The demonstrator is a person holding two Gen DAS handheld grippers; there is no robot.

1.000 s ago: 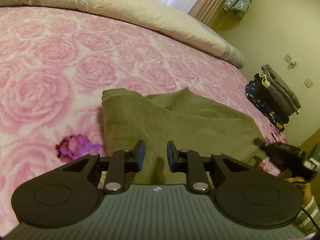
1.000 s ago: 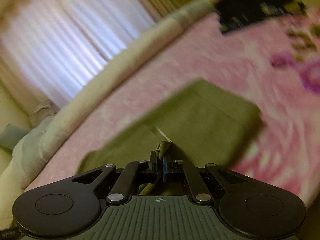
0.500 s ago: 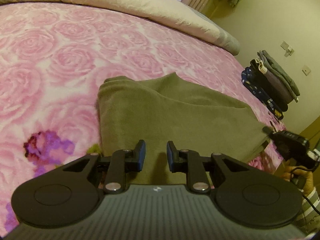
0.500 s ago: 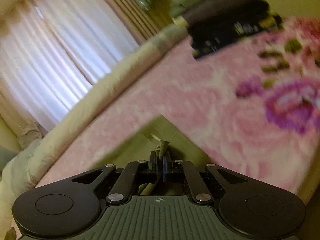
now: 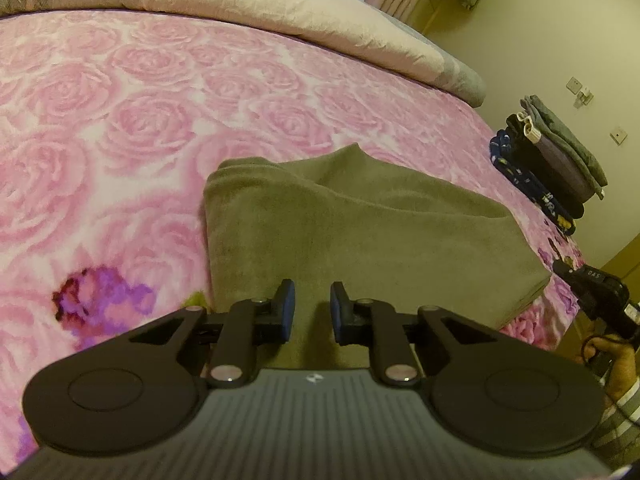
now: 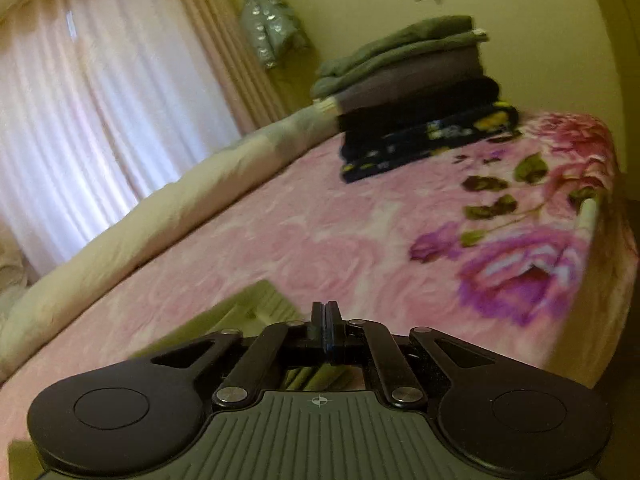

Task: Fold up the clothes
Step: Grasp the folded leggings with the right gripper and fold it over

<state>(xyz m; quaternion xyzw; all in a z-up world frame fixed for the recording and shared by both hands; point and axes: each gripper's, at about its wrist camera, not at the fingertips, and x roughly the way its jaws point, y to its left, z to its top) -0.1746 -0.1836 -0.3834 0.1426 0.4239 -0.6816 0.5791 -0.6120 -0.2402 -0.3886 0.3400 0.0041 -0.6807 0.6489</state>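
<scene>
An olive green garment (image 5: 360, 240), folded into a thick rectangle, lies flat on the pink rose blanket (image 5: 120, 120). My left gripper (image 5: 312, 304) hovers open over its near edge, with nothing between the fingers. My right gripper (image 5: 588, 288) shows at the garment's right corner, just off the cloth, held by a hand (image 5: 616, 360). In the right wrist view my right gripper (image 6: 326, 310) is shut, with no cloth showing between the pads. A strip of the garment (image 6: 248, 308) lies to its lower left.
A stack of folded clothes (image 5: 548, 168) (image 6: 416, 92) sits at the bed's far corner near the wall. A rolled beige duvet (image 5: 280, 4) (image 6: 140, 232) runs along the far side. The bed's edge (image 6: 592, 216) drops off at the right. Curtains (image 6: 80, 100) hang behind.
The raised flap of the garment has come down flat. The cloth that stuck out of my right gripper's pads is gone and that gripper has swung right, off the garment. My left gripper stays open.
</scene>
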